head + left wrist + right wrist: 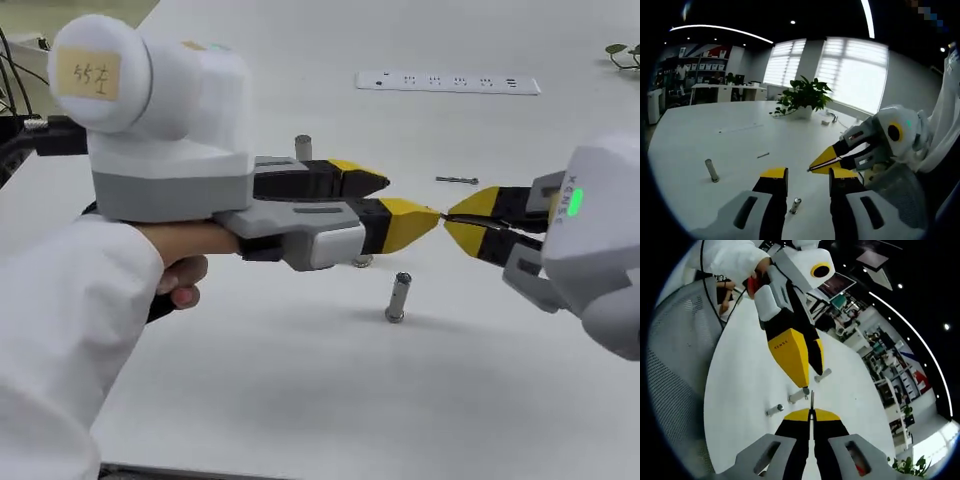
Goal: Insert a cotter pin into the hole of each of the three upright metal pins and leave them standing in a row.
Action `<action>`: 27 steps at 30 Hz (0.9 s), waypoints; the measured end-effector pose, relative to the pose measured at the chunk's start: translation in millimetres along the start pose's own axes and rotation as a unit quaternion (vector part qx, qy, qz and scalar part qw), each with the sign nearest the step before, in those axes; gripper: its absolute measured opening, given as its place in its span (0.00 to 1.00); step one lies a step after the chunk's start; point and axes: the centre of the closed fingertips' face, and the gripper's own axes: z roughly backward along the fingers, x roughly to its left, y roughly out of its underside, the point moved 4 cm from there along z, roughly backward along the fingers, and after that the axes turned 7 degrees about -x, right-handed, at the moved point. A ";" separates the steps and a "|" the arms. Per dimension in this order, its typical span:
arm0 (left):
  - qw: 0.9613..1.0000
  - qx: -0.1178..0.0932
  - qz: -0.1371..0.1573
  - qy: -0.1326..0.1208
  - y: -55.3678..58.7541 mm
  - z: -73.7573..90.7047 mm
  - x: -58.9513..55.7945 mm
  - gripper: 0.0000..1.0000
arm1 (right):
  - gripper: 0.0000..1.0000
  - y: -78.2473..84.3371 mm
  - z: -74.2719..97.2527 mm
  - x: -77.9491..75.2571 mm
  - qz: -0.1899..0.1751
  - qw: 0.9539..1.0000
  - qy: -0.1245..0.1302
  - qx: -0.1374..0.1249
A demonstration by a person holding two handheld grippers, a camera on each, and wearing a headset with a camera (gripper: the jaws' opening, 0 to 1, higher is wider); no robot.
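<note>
While the near metal pin (399, 297), a short silvery cylinder, is standing on the white table (300, 400), a second metal pin (362, 261) is peeking out from under the left gripper (412, 200) and a third metal pin (303, 148) is standing beyond it. A thin dark cotter pin (812, 399) is sticking forward out of the right gripper (450, 220), whose jaws are pinching it tight above the table. A loose cotter pin (457, 180) is lying flat farther back. The left gripper, held level in a white-sleeved hand (185, 260), is pointing tip to tip at the right one, its jaws standing apart and gripping nothing.
</note>
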 end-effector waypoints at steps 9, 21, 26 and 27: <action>1.000 0.009 0.001 0.005 1.1 -2.5 1.9 0.24 | 0.00 -10.1 -1.3 0.4 0.015 1.000 -0.005 -0.013; 1.000 0.018 0.010 0.020 3.6 -5.2 -2.7 0.04 | 0.00 -15.1 -0.5 0.3 0.034 0.999 -0.014 -0.022; 0.999 0.024 0.009 0.024 4.5 -5.9 -4.6 0.01 | 0.00 -16.7 -1.0 0.3 0.040 0.999 -0.013 -0.024; 0.999 0.025 0.009 0.024 4.6 -6.2 -4.8 0.01 | 0.00 -17.0 -1.1 0.6 0.040 0.999 -0.014 -0.024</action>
